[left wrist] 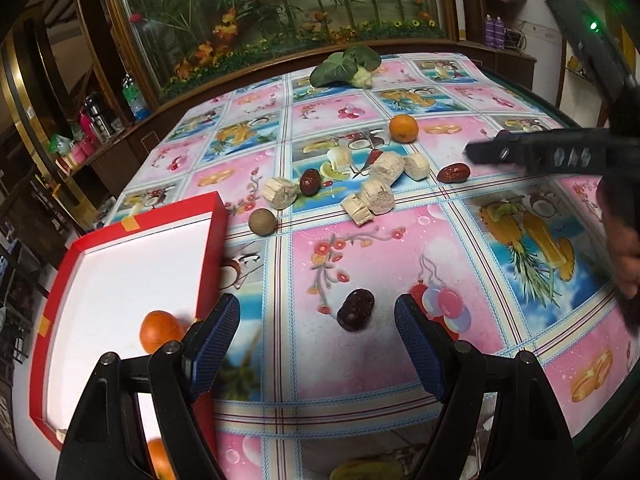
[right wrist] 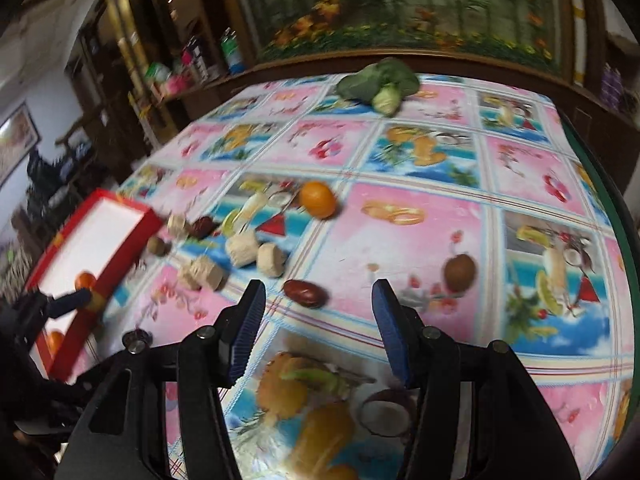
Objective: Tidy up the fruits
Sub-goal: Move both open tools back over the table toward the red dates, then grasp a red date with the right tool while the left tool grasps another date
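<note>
Starting left, your red box (left wrist: 212, 256) holds an orange (left wrist: 160, 330), with another orange thing low in it, partly hidden. Right of the box, your left gripper (left wrist: 318, 316) stands wide and empty, a dark date (left wrist: 355, 309) on the tablecloth between its fingers; come down crooked and a pad may knock it rolling. Farther right, your right gripper (right wrist: 319, 312) is wide too, a red date (right wrist: 305, 293) just ahead; that blurred view suggests haste, risking a miss.

Home: tablecloth (left wrist: 360, 248), flower-filled cabinet (left wrist: 280, 12)
</note>
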{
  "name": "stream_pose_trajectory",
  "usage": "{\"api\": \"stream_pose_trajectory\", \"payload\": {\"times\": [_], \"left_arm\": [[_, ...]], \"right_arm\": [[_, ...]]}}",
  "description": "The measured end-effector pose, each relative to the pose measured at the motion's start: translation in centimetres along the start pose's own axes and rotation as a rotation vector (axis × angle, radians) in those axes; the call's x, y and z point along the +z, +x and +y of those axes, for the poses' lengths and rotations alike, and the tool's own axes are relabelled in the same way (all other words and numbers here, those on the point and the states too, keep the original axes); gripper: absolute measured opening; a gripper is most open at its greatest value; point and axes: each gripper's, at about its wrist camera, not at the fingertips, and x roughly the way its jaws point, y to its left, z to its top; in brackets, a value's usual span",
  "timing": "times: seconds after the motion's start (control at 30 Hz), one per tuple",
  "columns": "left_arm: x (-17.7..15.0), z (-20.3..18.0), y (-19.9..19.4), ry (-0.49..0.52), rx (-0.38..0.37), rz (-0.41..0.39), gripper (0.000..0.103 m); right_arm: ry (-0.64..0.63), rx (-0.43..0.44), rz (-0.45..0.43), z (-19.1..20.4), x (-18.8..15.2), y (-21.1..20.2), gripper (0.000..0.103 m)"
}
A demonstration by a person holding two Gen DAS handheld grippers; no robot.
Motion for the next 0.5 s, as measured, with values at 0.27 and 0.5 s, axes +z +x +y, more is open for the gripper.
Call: {"api": "stream_pose_trajectory", "payload": {"times": [0.27,0.5], "left_arm": [[0.1,0.2,0.9,-0.019,-0.045,0.024,0.08],[0.2,0.9,1.7,-0.046,-0.063,0.051,0.079]], "right_arm": [[-0.023,-0.04,0.075,0.5,0.0,3.0,0.047],[-0.09,-0.112,0.078,1.6,-0.1,3.5,0.029]]}}
